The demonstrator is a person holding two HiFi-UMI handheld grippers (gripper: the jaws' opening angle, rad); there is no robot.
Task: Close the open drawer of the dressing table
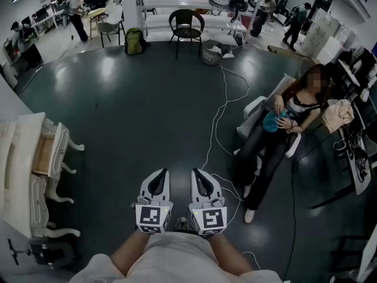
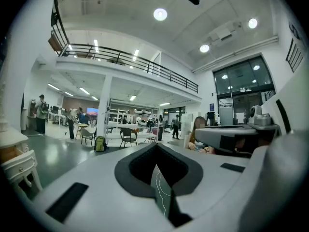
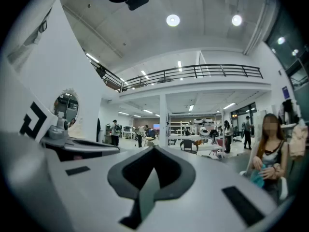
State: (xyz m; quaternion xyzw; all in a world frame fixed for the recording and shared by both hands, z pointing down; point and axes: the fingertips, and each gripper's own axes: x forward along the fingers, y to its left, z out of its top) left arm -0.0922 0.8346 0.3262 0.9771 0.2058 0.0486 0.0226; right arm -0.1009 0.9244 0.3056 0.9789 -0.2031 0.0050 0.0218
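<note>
- Two tongs are counted: the left tongs (image 1: 163, 173) and the right tongs (image 1: 195, 173).
- One dressing table (image 1: 19, 178) is seen, with one open drawer (image 1: 43, 155).
- One seated person (image 1: 290, 121) is counted.
- One black chair (image 1: 186, 23) and one green backpack (image 1: 134, 41) are counted.
</note>
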